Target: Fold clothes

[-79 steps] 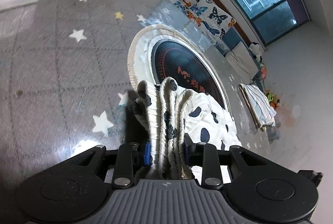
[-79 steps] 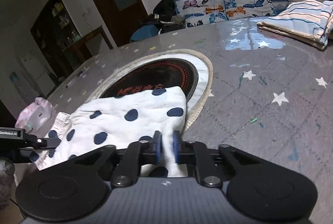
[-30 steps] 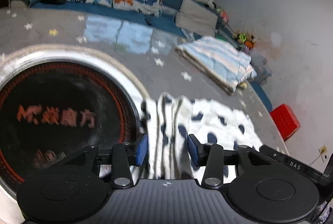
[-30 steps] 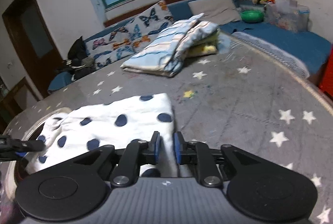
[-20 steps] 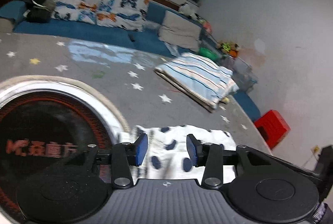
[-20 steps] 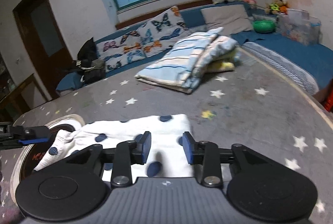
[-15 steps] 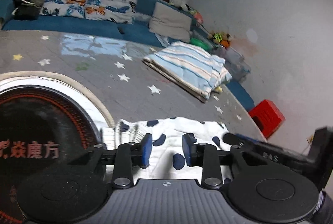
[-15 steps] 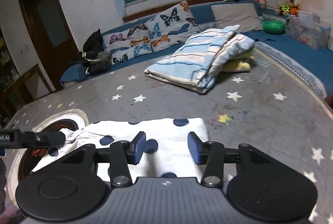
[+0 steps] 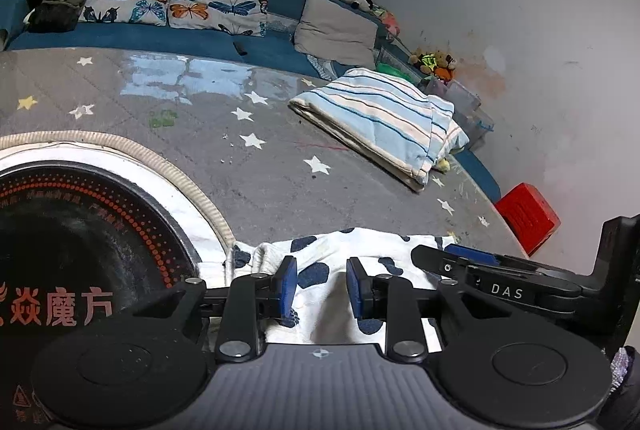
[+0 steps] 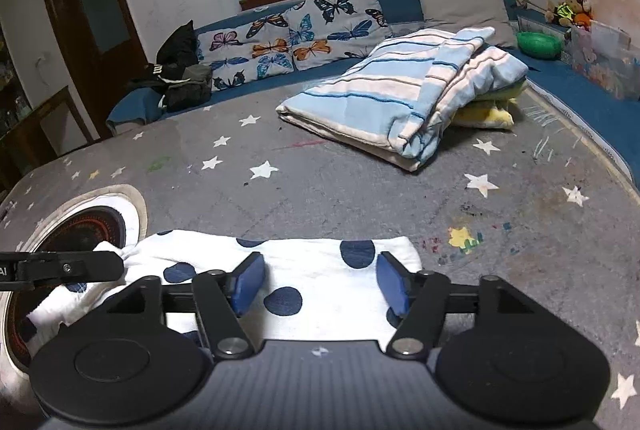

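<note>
The white garment with navy dots [image 10: 304,270] lies folded flat on the grey star-patterned desk [image 10: 360,186], near its front edge, its left end overlapping the rim of the round black inset plate [image 9: 60,238]. The right gripper [image 10: 320,284] hovers over the garment's right half, jaws opening wide, pads clear of the cloth. The left gripper [image 9: 322,288] stands narrow over the bunched left end (nothing pinched, pads apart). A folded striped blanket [image 10: 392,98] rests toward the desk's far right edge.
</note>
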`<state>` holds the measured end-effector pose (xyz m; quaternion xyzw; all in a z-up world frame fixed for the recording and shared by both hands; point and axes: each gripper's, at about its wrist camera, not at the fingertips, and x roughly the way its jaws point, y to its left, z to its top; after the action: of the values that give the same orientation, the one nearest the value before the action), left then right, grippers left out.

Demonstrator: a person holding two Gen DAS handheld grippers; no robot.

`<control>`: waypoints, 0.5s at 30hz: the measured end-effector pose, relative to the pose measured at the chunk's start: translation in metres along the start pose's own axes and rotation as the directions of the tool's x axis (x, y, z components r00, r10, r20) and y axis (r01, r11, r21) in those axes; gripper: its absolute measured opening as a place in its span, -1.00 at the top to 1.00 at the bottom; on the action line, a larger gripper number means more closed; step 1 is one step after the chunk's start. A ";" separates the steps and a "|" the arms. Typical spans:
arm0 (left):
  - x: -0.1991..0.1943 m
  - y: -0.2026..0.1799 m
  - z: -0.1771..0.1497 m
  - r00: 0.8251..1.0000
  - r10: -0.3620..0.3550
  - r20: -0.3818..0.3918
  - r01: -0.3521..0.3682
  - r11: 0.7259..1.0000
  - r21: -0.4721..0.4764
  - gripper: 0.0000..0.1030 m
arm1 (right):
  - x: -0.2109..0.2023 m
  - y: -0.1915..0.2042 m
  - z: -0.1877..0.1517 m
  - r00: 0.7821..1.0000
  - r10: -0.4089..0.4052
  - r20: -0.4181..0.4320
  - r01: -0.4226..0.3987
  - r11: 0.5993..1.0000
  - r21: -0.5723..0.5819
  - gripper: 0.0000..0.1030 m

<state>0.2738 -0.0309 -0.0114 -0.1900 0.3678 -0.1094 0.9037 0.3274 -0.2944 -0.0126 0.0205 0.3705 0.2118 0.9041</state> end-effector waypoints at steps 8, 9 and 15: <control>-0.009 -0.013 -0.002 0.999 0.030 0.027 -0.031 0.998 0.062 0.18 | -0.015 0.001 0.001 0.999 -0.020 0.037 0.020 1.000 0.010 -0.77; -0.011 -0.015 -0.002 0.999 0.035 0.034 -0.038 0.996 0.075 0.10 | -0.018 0.000 0.000 0.999 -0.020 0.043 0.019 1.000 0.015 -0.80; -0.022 -0.023 -0.007 0.996 0.059 0.063 -0.066 0.991 0.117 -0.14 | -0.041 0.001 -0.004 0.995 -0.016 0.097 0.014 1.000 0.025 -1.00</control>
<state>0.2521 -0.0455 0.0077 -0.1275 0.3395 -0.0970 0.9269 0.2976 -0.3101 0.0120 0.0392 0.3287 0.1993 0.9223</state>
